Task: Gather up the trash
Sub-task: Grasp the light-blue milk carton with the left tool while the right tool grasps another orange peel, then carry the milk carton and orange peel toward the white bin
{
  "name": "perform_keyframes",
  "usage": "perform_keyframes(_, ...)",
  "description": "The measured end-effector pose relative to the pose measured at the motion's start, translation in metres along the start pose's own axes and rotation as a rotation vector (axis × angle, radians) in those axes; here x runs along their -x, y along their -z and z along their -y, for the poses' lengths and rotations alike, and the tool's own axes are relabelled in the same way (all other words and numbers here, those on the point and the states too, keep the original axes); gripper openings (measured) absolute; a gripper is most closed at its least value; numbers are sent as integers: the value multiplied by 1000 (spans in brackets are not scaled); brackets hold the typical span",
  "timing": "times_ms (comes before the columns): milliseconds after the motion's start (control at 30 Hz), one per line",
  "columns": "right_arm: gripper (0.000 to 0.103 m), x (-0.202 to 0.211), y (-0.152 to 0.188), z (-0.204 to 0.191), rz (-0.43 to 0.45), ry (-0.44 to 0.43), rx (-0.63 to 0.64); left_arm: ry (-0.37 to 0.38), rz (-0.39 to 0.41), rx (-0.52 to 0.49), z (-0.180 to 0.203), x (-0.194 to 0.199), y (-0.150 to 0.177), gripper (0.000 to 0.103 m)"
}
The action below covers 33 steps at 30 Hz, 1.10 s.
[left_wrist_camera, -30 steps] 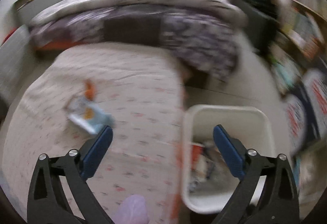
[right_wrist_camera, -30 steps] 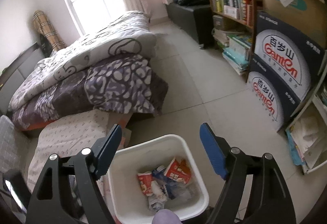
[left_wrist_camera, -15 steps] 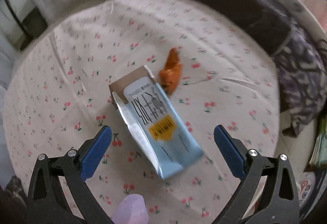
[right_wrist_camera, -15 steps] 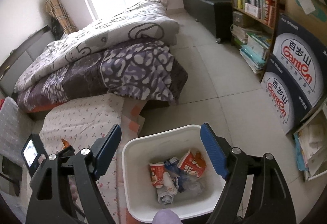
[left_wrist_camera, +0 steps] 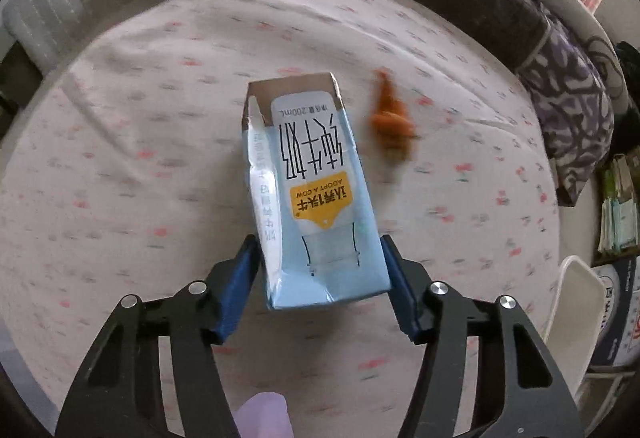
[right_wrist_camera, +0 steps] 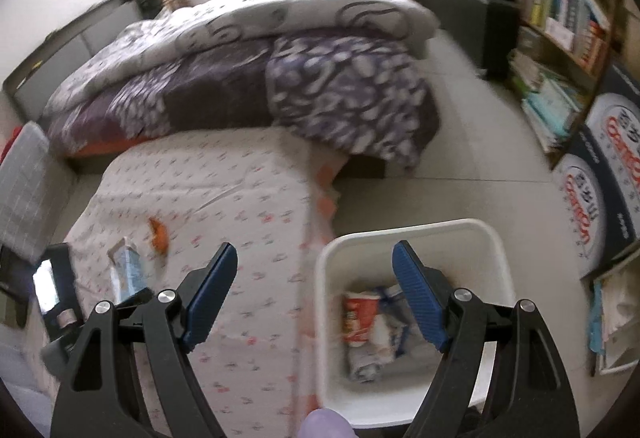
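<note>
The left gripper (left_wrist_camera: pixel 320 274) has just been closing its jaws, and its blue pads now sit against both long sides of the milk carton (left_wrist_camera: pixel 310 194), gripping the near, closed end. The carton lies flat on the bed (left_wrist_camera: pixel 120 142), open end pointing away. For a good lift I would keep the squeeze light, since an empty carton like this probably crumples and could slip out; raise it straight off the sheet before swinging toward the bin, and keep the open end tipped up in case of dregs.

Just beyond the carton, to its right, lies a blurred orange scrap (left_wrist_camera: pixel 390 122), likely the next piece to collect.

The right gripper (right_wrist_camera: pixel 316 290) holds nothing; its jaws stand wide apart, hovering between the bed edge and the white bin (right_wrist_camera: pixel 404 234), which sits on the floor right of the carton with wrappers inside. Beyond the carton, a folded duvet (right_wrist_camera: pixel 280 50) is heaped across the far end of the bed.
</note>
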State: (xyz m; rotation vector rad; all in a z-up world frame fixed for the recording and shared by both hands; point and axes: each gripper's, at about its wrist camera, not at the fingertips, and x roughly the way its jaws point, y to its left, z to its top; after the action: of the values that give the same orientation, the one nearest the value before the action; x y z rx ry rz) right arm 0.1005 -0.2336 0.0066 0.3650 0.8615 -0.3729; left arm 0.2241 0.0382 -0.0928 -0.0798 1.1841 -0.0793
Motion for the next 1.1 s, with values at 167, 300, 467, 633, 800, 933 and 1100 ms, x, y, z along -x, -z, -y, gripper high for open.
perform_keyframes(167,78,-30,16,-63,-52,-36,100,-39,66,23,-69,47,6,54)
perform_keyframes(300,78,-60,31,-122,-86,-59,236,-70,196,30,-111,107,8,54)
perform_keyframes(467,78,-101,39,-186,-103,-69,360,-21,310,89,-149,154,8,54)
perform_keyframes(633,75,-145,41,-223,-113,-17,425,-20,364,106,-165,176,1,54)
perform_keyframes(800,49,-180,42,-230,-169,-6,395,24,376,141,-180,183,-2,54)
perform_keyframes(933,22,-182,36,-234,-145,-23,369,-19,378,129,-185,182,1,54)
perform_keyframes(1100,19,-163,29,-246,-98,-95,371,-30,365,155,-196,177,1,54)
